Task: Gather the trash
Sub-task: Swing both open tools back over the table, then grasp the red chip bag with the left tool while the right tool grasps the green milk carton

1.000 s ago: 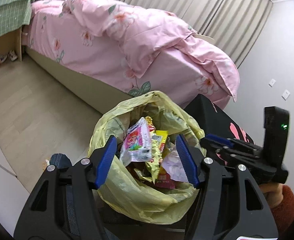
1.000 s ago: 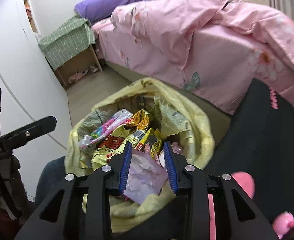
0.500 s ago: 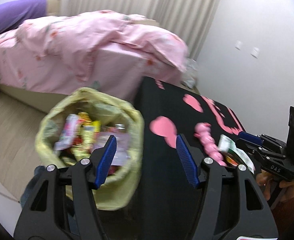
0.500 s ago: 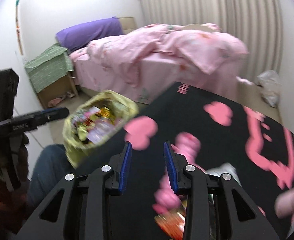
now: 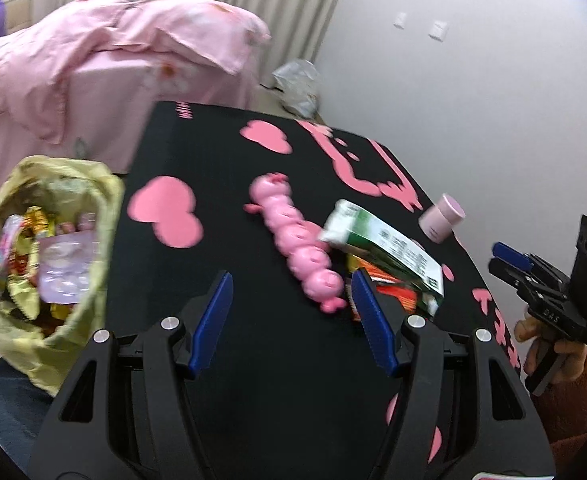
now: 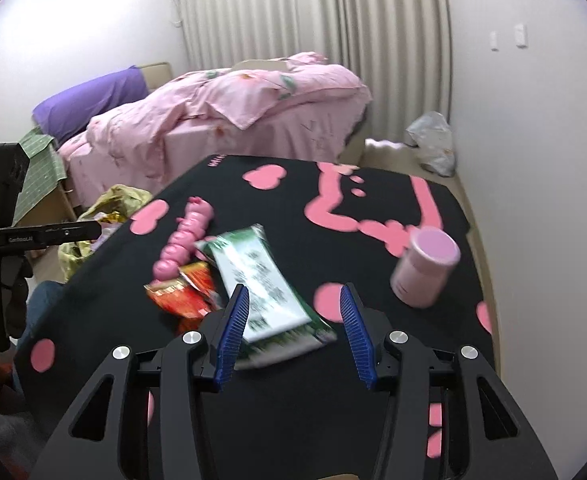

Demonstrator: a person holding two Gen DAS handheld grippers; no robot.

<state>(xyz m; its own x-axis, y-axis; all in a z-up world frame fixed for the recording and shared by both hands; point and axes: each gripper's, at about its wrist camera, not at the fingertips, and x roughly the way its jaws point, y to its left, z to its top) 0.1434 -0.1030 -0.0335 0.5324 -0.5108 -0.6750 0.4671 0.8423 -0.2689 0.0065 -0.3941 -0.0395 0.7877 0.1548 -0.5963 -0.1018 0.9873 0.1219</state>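
A yellow trash bag (image 5: 49, 240) stuffed with wrappers hangs at the left edge of the black table (image 5: 221, 184). On the table a green-and-white packet (image 6: 261, 280) lies over a red wrapper (image 6: 185, 292), beside a pink caterpillar toy (image 6: 185, 236). My right gripper (image 6: 293, 300) hovers over the packet's near end. Its jaws are opening, and the packet shows between the fingers without the pads touching it. My left gripper (image 5: 291, 280) is open and empty above the table, with the toy (image 5: 297, 248) and packet (image 5: 385, 248) just ahead of it.
A pink jar (image 6: 425, 268) stands at the table's right side near the wall. A bed with a pink quilt (image 6: 233, 108) lies beyond the table. A grey plastic bag (image 6: 433, 140) sits on the floor by the curtain.
Both grippers swung right, from above the trash bag to over the table. The right gripper dropped a pale purple wrapper into the bag, and its jaws now stand wider.
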